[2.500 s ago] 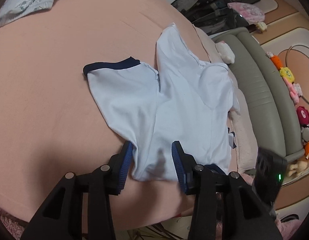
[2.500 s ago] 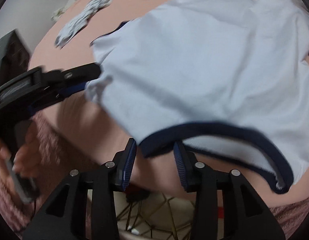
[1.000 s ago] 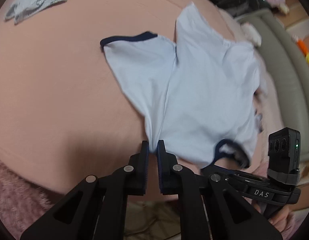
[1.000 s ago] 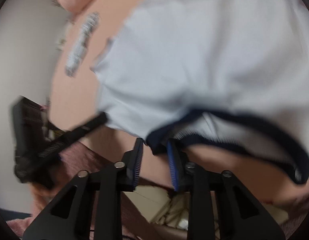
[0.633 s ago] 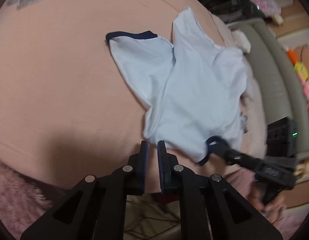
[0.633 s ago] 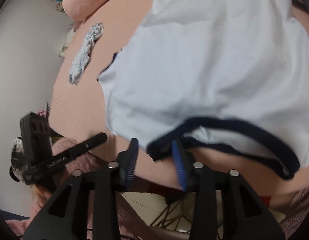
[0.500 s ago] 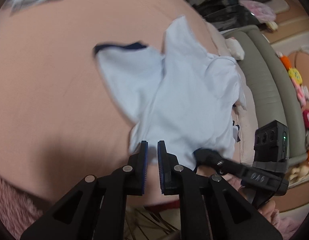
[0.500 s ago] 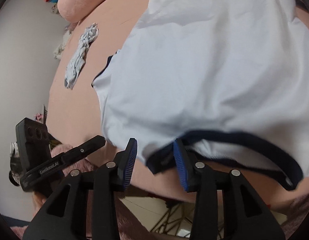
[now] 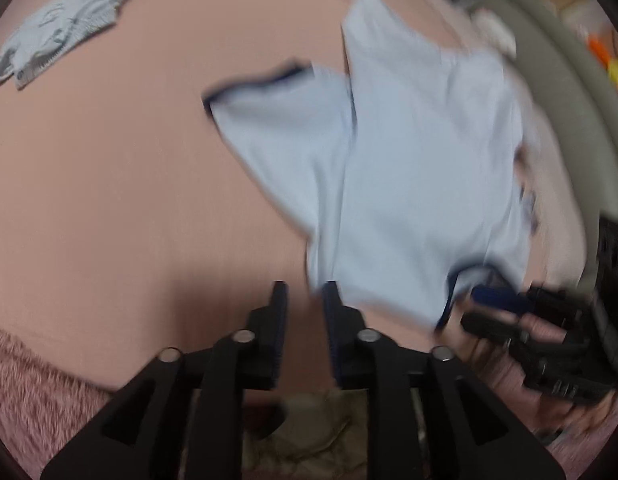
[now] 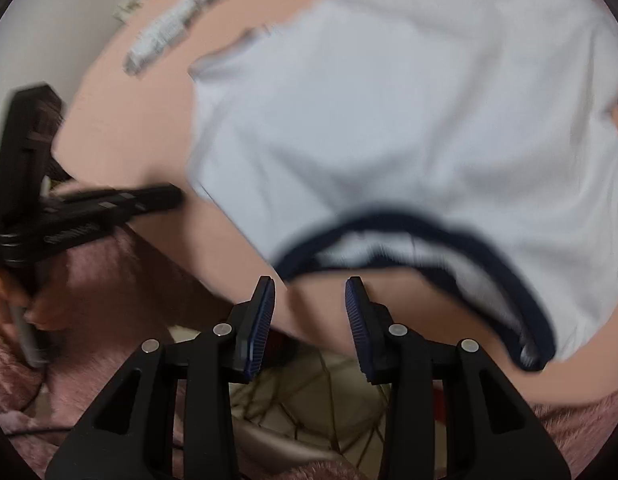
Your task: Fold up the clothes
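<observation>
Pink bedding [image 9: 109,200] fills both wrist views, with a grey sofa [image 9: 569,92] off to one side and a small grey garment [image 9: 69,20] lying well apart near the far edge. On the bed, close to its near edge, lies the shirt [image 9: 409,168], pale blue with navy trim, spread mostly flat with one sleeve out to the side.

A second ago the left gripper [image 9: 303,304] was pinched tight on the shirt's near corner; now its jaws are opening, nothing sits between them, and the corner lies just beside its right pad. The right gripper [image 10: 309,304] had the navy collar [image 10: 429,236] between its pads a second ago; its jaws now stand apart and empty, the collar lying just beyond the fingertips on the bedding. Both views are smeared with motion, so fine contact at the pads is hard to read, but no cloth is seen clamped in either tool.

Both tools have let the shirt go after tugging it toward the near edge, so the garment appears to be laid out and straightened for folding. No fold is visible yet: the sleeve is still out and the body lies open. The likely next step is a fresh grasp on a sleeve or side edge to bring it across the body.
</observation>
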Action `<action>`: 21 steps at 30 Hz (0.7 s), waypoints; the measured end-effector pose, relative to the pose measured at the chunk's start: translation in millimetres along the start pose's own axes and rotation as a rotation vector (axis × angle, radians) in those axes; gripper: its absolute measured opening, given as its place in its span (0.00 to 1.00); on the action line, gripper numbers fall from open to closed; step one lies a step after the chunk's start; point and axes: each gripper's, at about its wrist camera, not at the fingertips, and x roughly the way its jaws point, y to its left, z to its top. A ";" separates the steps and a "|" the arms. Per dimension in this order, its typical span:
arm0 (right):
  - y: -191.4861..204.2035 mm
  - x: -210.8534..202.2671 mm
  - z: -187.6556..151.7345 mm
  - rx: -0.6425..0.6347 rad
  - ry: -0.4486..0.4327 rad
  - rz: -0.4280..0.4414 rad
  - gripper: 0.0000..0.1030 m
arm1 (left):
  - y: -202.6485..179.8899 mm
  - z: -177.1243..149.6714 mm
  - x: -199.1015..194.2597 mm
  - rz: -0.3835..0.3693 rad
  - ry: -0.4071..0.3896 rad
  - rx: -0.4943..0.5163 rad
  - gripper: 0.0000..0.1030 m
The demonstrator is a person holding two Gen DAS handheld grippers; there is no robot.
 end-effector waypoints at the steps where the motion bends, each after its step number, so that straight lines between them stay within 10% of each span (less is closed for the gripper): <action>1: 3.8 0.1 7.3 -0.011 -0.029 0.000 0.41 | 4.5 7.3 -2.7 -0.017 -0.037 -0.036 0.39; 12: 16.5 33.7 5.6 -0.137 0.000 -0.185 0.42 | 31.7 38.3 20.9 -0.102 -0.105 -0.189 0.40; 14: 16.1 26.7 10.2 -0.110 -0.018 -0.160 0.42 | 29.8 40.5 23.3 -0.158 -0.106 -0.199 0.18; 21: 19.2 38.0 18.2 -0.089 0.006 -0.149 0.47 | 45.0 58.0 14.0 0.074 -0.131 -0.177 0.03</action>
